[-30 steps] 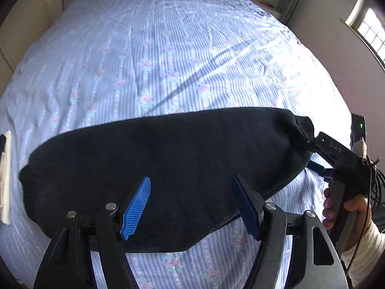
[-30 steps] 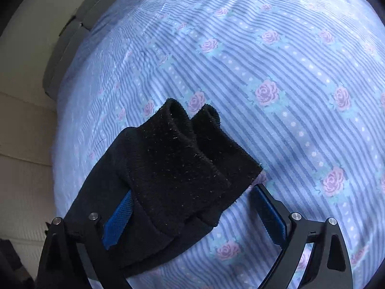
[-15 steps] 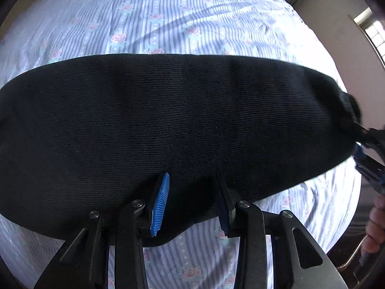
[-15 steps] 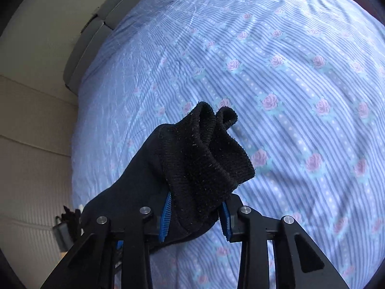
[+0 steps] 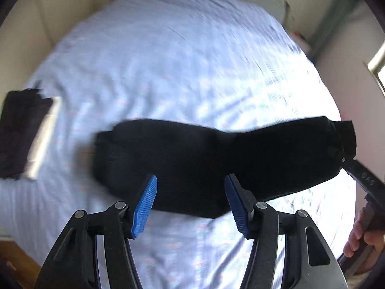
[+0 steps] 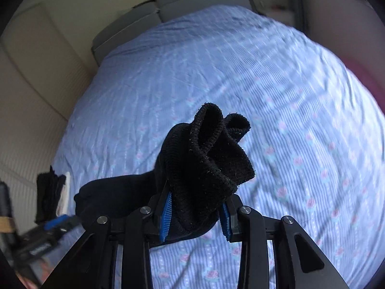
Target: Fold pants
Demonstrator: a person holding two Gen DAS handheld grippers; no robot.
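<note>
Folded stack (image 5: 20, 134): dark cloth with a pale item beside it lay at the left edge of the bed; blur hid what kind. Probably set aside there to keep the middle free for folding.

Bedsheet (image 5: 182, 72): blue striped with rose print, spread across the bed and serving as the work surface; smeared by motion in both views.

Left gripper (image 5: 190, 202): jaws stood wide apart with nothing between the blue pads (image 5: 145, 204). It hovered over the near edge of the garment, apparently placed to take a fresh hold or to steady the fold.

Pants (image 5: 216, 166): a black knit garment stretched as a long band across the sheet from left of centre to the right. The left end seemed to rest on the sheet while the right end was raised; blur kept contact uncertain.

Right gripper (image 6: 196, 216): jaws drawn narrow and clamped on a bunched ribbed end (image 6: 211, 159) of the pants, which stood up out of the grip. Holding that end aloft likely served to carry it over the rest.

Right hand (image 5: 365, 238): fingers wrapped the handle of the right gripper at the right edge of the left view.

Stage: judged mid-fold, one end gripped, no fold laid down.
</note>
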